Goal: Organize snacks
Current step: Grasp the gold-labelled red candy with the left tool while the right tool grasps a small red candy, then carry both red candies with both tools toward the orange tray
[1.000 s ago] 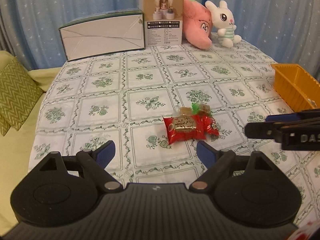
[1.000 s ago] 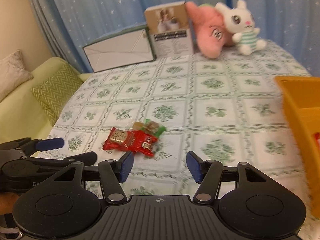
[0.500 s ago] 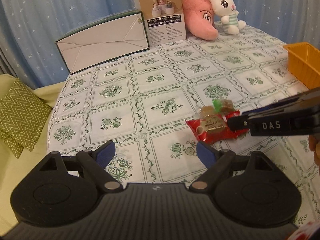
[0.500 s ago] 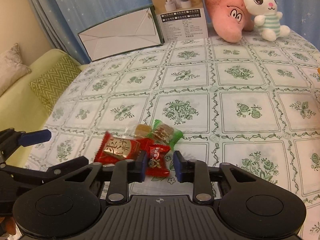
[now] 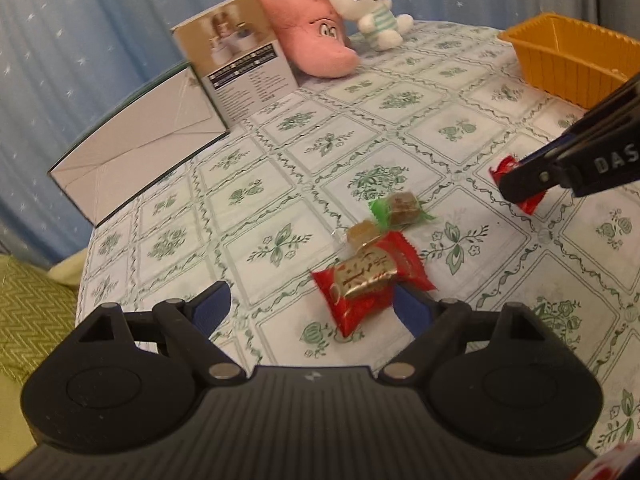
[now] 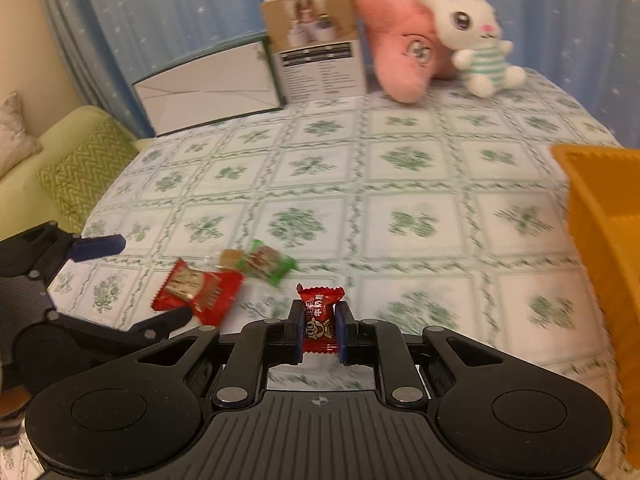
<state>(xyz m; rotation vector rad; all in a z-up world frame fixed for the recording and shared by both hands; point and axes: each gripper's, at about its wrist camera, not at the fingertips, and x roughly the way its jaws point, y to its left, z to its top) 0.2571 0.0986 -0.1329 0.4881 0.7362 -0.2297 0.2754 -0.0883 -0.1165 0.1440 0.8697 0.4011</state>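
Note:
My right gripper [image 6: 319, 330] is shut on a small red wrapped candy [image 6: 320, 320] and holds it above the tablecloth; it shows in the left wrist view [image 5: 520, 184] with the candy [image 5: 530, 202] at its tips. A large red snack packet [image 5: 372, 280] lies on the table next to a clear-wrapped amber candy [image 5: 360, 234] and a green-wrapped candy [image 5: 396, 208]. My left gripper [image 5: 310, 306] is open, its right finger beside the red packet. The packet [image 6: 196, 288] and green candy [image 6: 266, 262] also show in the right wrist view.
An orange basket [image 5: 568, 60] [image 6: 600, 220] stands at the table's right. At the back are a white flat box [image 5: 136, 152], a product carton [image 5: 236, 68], a pink plush [image 5: 316, 40] and a white bunny plush [image 5: 364, 0]. A green sofa with cushions [image 6: 80, 164] is to the left.
My right gripper closed on the small red candy, lifted it from the pile and moved right toward the basket. My left gripper moved closer to the red packet.

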